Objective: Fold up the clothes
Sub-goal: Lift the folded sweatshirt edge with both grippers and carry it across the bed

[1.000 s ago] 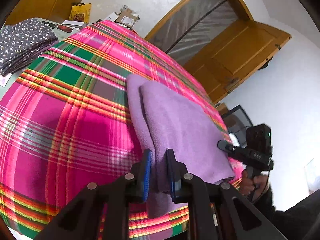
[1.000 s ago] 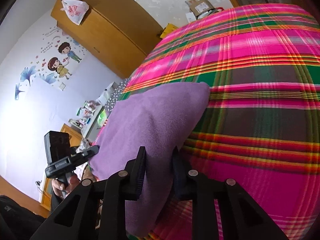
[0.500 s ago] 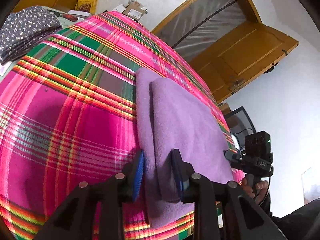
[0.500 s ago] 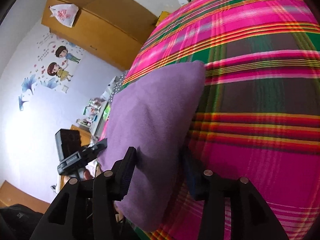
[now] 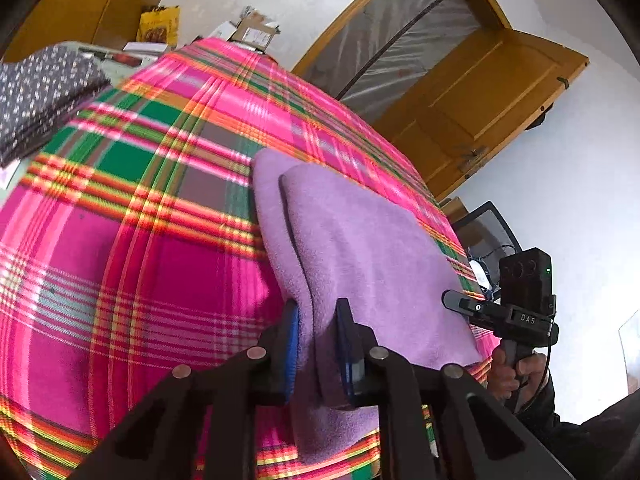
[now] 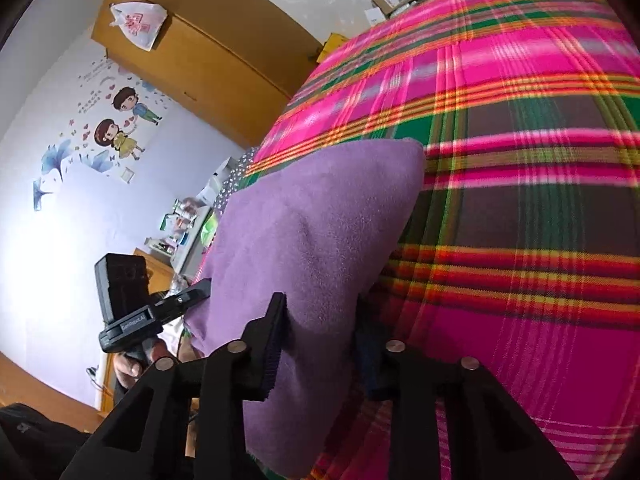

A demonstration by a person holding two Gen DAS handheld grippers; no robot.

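A pink, green and orange plaid blanket (image 5: pixel 132 248) covers the broad surface in both views. At its far left edge lies a folded dark fabric with small white dots (image 5: pixel 36 96). Beyond the far end sit an open cardboard box (image 5: pixel 254 32) and a yellow packet (image 5: pixel 158 28) against the white wall. A wooden door (image 5: pixel 492 92) stands open beside a doorway hung with clear plastic sheeting (image 5: pixel 400 40). In the right wrist view, a wooden cabinet (image 6: pixel 208 68) carries a white plastic bag (image 6: pixel 138 24) on top, and cartoon wall stickers (image 6: pixel 116 120) decorate the pale wall. Below them is a cluttered shelf (image 6: pixel 188 224), perhaps holding bottles; it is too blurred to tell.
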